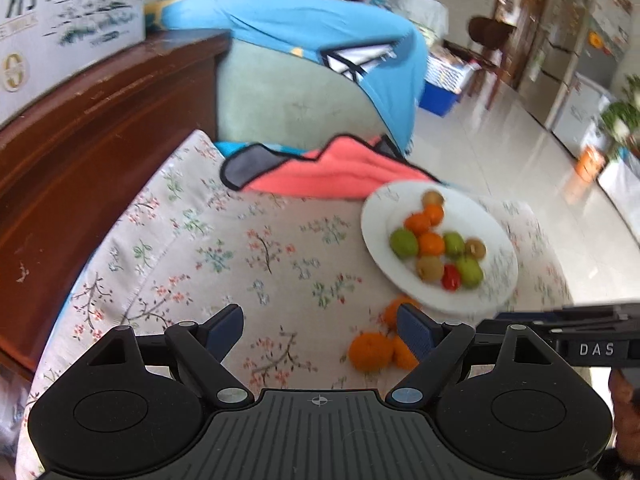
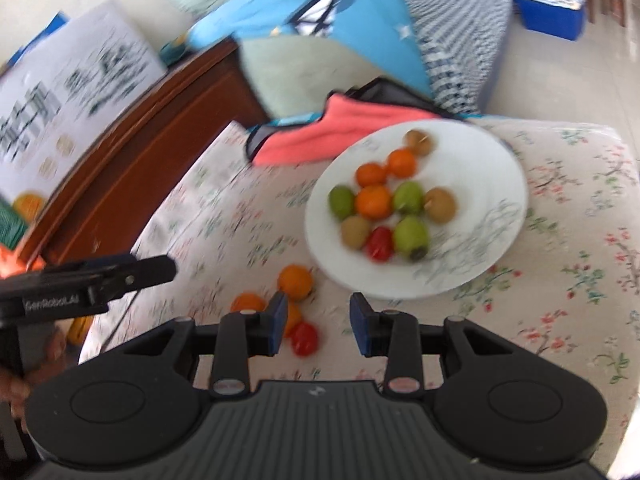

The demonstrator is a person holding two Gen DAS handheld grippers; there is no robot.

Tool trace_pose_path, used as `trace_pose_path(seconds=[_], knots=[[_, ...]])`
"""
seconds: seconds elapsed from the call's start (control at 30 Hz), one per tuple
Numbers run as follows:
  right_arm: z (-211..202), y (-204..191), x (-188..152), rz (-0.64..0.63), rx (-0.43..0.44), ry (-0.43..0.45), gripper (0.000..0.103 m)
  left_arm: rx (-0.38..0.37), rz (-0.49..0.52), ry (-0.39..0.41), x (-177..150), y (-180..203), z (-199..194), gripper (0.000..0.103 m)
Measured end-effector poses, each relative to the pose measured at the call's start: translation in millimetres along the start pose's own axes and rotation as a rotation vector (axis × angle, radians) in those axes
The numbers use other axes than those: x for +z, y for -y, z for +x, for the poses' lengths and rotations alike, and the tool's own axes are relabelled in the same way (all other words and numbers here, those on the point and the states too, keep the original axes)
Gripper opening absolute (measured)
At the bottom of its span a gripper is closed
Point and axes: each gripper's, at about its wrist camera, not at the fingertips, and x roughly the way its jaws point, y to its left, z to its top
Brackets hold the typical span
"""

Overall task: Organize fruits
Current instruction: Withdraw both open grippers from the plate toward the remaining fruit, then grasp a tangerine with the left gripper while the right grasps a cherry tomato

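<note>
A white plate [image 1: 500,248] [image 2: 480,168] on the floral cloth holds several small fruits: orange, green, brown and one red. Loose on the cloth in front of the plate lie three oranges [image 1: 370,352] [image 2: 295,280] and a red fruit [image 2: 305,338]. My left gripper [image 1: 320,330] stands wide open over bare cloth, its right finger beside the loose oranges. My right gripper [image 2: 319,324] is open with a narrower gap. The red fruit lies on the cloth just inside its left finger, not pressed by the pads. Each gripper shows at the edge of the other's view.
A pink towel [image 1: 332,172] [image 2: 320,136] lies behind the plate, with blue fabric [image 1: 320,28] over a green cushion beyond it. A dark wooden board [image 1: 100,128] bearing a printed box [image 1: 68,12] runs along the left. The tiled floor [image 1: 500,140] drops away at the right.
</note>
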Motion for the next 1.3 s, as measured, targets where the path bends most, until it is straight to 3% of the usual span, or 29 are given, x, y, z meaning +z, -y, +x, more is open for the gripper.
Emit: trace_pose_path(seconds=[0.23, 0.47, 1.0, 1.17, 1.3], knots=[[11.5, -17.8, -14.1, -0.126, 0.024, -0.043, 0.036, -0.018, 0.213, -0.042, -25.2, 12.5, 9.2, 0.085], [22.4, -22.2, -20.7, -0.172, -0.007, -0.061, 0.036, -0.047, 0.309, -0.029, -35.2, 16.9, 18.4, 0.084], [46.1, -31.8, -25.7, -0.269, -0.074, -0.083, 0.034, -0.063, 0.388, -0.011, -38.2, 20.2, 30.0, 0.083], [48.7, -32.1, -25.6, -0.278, -0.082, -0.075, 0.023, -0.078, 0.415, -0.015, -39.3, 22.1, 41.0, 0.083], [43.5, -27.7, -21.5, -0.235, -0.063, -0.072, 0.019, -0.077, 0.423, -0.014, -38.3, 23.3, 49.8, 0.082]])
